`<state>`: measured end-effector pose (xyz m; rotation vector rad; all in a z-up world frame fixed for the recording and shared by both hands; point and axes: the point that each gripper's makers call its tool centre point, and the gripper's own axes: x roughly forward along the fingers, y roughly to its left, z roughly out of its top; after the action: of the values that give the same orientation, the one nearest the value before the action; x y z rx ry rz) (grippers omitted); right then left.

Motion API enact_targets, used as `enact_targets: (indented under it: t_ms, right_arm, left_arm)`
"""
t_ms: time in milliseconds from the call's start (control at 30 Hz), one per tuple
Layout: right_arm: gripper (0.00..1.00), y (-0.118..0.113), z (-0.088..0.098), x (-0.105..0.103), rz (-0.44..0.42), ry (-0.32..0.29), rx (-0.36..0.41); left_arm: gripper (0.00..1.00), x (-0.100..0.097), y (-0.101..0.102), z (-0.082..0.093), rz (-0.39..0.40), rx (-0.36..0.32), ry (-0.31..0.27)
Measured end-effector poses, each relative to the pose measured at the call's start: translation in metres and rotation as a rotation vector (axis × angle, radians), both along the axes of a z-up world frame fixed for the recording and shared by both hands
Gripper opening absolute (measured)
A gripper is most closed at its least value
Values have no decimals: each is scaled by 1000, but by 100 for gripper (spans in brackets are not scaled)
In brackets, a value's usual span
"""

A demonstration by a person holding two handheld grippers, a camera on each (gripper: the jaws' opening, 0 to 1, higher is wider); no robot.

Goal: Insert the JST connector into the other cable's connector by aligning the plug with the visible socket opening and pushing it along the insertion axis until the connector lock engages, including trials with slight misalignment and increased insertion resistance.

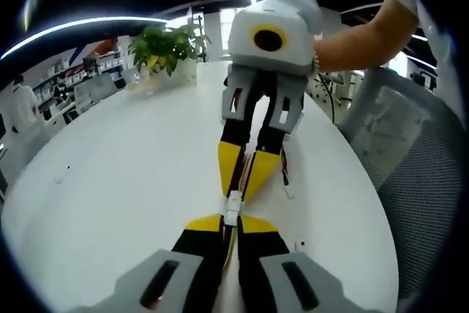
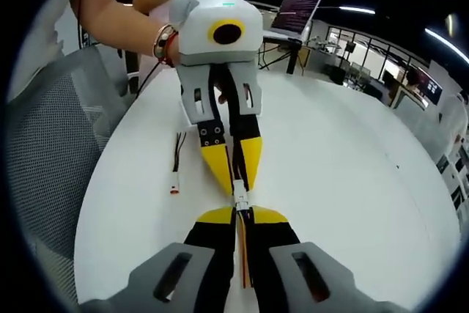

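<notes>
- In the left gripper view, the left gripper (image 1: 231,219) is seen rising from 6 o'clock, its yellow-tipped fingers (image 1: 203,223) drawn narrow and clamped on a cable (image 1: 230,248) whose wires run back between them.
- A small white connector (image 1: 233,207) is held at the tips of those fingers, just below the picture's centre.
- The right gripper (image 1: 246,185) is seen coming down from 12 o'clock, its fingers closed narrow on the other cable (image 1: 245,168), their tips meeting the white connector.
- The two connectors are seen touching end to end above the white table (image 1: 110,181); whether the lock is engaged cannot be told.
- A loose cable (image 1: 286,178) lies on the table toward 3 o'clock of the junction.
- A potted plant (image 1: 167,49) stands on the table toward 11 o'clock, and a mesh chair (image 1: 410,174) is seen at 3 o'clock.
- In the right gripper view, the right gripper (image 2: 242,214) rises from 6 o'clock, its fingers (image 2: 212,218) narrow and gripping a cable with orange and dark wires (image 2: 242,251).
- The white connector (image 2: 240,199) is seen at the finger tips, at the centre.
- The left gripper (image 2: 236,174) reaches in from 12 o'clock, held by a hand (image 2: 146,31) wearing a bracelet, its fingers closed on the mating end.
- A spare cable (image 2: 177,163) lies on the table (image 2: 352,181) toward 9 o'clock.
- An open laptop (image 2: 297,12) is seen toward 1 o'clock.
</notes>
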<state>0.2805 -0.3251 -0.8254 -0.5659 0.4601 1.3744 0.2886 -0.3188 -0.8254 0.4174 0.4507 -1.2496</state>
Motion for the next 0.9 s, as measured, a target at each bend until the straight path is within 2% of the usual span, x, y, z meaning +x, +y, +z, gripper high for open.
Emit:
enact_targets:
  t_ms: [167,600,900]
  right_arm:
    - [2,-1,5,5,-25,17,58]
    - [2,-2,2,20,-51,42,115]
    - [2,-2,-7,27,-68,70,130]
  left_arm:
    - [0,6,1,5,26,-55,16]
    - [0,22,0,3,55,-101,43]
    - [0,28,-1,-7,69,-108,65]
